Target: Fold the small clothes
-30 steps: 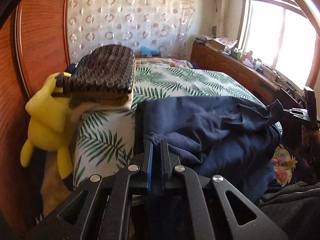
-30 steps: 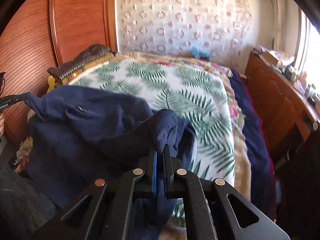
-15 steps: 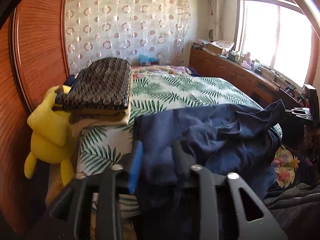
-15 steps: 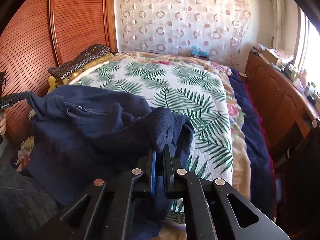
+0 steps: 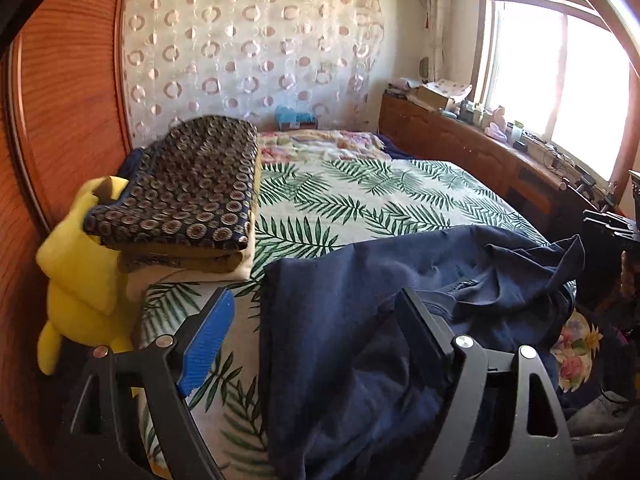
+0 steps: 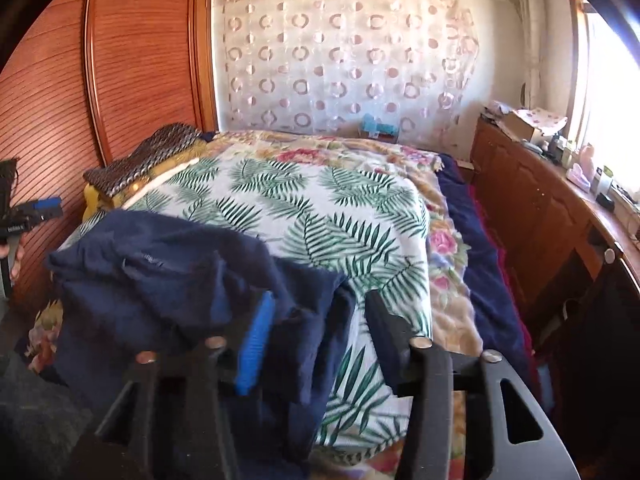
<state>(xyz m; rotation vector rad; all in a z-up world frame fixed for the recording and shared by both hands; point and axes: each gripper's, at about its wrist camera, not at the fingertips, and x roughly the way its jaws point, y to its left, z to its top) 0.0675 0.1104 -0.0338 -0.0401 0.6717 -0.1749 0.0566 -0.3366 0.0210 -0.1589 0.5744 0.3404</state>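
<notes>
A navy blue garment (image 5: 400, 300) lies crumpled on the near edge of the bed with the palm-leaf cover (image 5: 360, 200). It also shows in the right wrist view (image 6: 168, 280). My left gripper (image 5: 316, 312) is open, its jaws wide apart over the garment's left edge, holding nothing. My right gripper (image 6: 320, 312) is open too, its jaws apart around the garment's right corner, which lies loose between them. The left gripper also shows at the left edge of the right wrist view (image 6: 36, 210).
A folded dark patterned blanket (image 5: 188, 188) lies on a pile at the bed's left, beside a yellow plush toy (image 5: 76, 280). A wooden wardrobe (image 6: 100, 80) stands on the left. A wooden sideboard (image 5: 480, 152) with small items runs under the window on the right.
Both grippers have opened and let go of the navy garment. The garment has dropped and settled on the bed.
</notes>
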